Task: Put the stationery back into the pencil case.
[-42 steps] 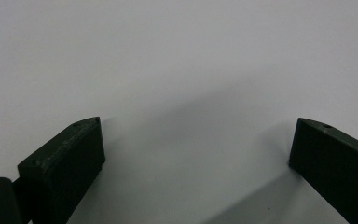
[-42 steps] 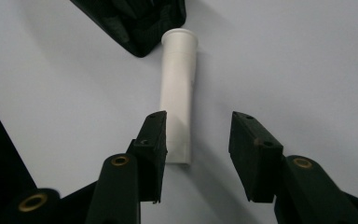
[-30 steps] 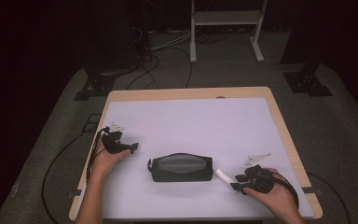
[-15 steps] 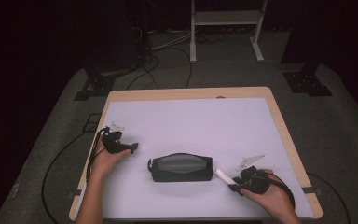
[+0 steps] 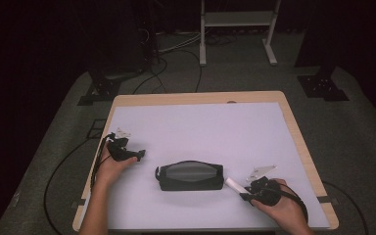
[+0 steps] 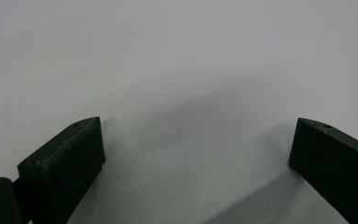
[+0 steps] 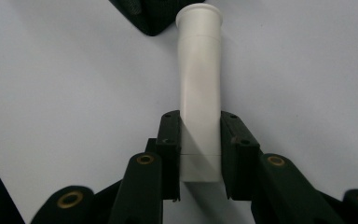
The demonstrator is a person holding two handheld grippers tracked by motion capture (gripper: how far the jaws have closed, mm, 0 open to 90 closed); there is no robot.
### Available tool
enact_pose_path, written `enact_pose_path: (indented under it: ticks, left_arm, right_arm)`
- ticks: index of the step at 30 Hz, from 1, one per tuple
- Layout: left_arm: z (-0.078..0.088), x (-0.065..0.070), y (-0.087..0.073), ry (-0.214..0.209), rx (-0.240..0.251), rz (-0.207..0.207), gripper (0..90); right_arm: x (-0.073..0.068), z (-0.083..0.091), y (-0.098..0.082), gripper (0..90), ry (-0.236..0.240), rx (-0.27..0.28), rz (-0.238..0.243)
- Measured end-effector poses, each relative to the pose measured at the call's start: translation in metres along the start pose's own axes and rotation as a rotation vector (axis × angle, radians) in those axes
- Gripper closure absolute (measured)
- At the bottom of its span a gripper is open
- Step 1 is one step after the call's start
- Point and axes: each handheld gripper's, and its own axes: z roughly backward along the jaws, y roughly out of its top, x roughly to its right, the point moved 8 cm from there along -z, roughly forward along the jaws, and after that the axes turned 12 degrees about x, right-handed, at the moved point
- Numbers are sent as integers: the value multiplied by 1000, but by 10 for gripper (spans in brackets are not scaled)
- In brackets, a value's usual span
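A black zip pouch (image 5: pixel 190 175) lies lengthwise on the white table top (image 5: pixel 200 127), near the front. Just right of it is a white tube (image 5: pixel 234 184), its flared end toward the pouch. My right gripper (image 5: pixel 245 193) has just been closing its jaws on this tube. In the right gripper view both pads press its flat tail, and the white tube (image 7: pixel 199 70) points away from the right gripper (image 7: pixel 200 116) toward a corner of the pouch (image 7: pixel 149 16). My left gripper (image 5: pixel 138 155) rests on the table left of the pouch. Its jaws (image 6: pixel 198 123) stand wide apart over bare table.
The table has a wooden rim (image 5: pixel 303 147) and stands on grey carpet. Cables (image 5: pixel 161 73) run across the floor behind it, where there is also a white metal stand (image 5: pixel 237 19). Black stand feet (image 5: pixel 323 88) sit at the back right and back left.
The right hand has barely shifted beside the tube. The pouch, the tube and the left hand lie where they were.
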Motion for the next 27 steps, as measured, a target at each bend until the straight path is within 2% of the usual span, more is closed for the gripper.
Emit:
enact_pose_path:
  ticks: [4, 7, 12, 21, 27]
  left_arm:
    - [0, 0, 0, -1, 1, 1, 22]
    - [0, 0, 0, 0, 1, 1, 22]
    - [0, 0, 0, -1, 0, 0, 22]
    - [0, 0, 0, 0, 0, 1, 22]
    - [0, 0, 0, -1, 1, 1, 22]
  right_arm:
    - [2, 1, 0, 703, -2, 15, -3]
    - [4, 5, 2, 703, 6, 38, -29]
    - [13, 13, 7, 703, 19, 104, -50]
    - [23, 24, 17, 703, 37, 176, -45]
    - [27, 30, 33, 703, 50, 219, -42]
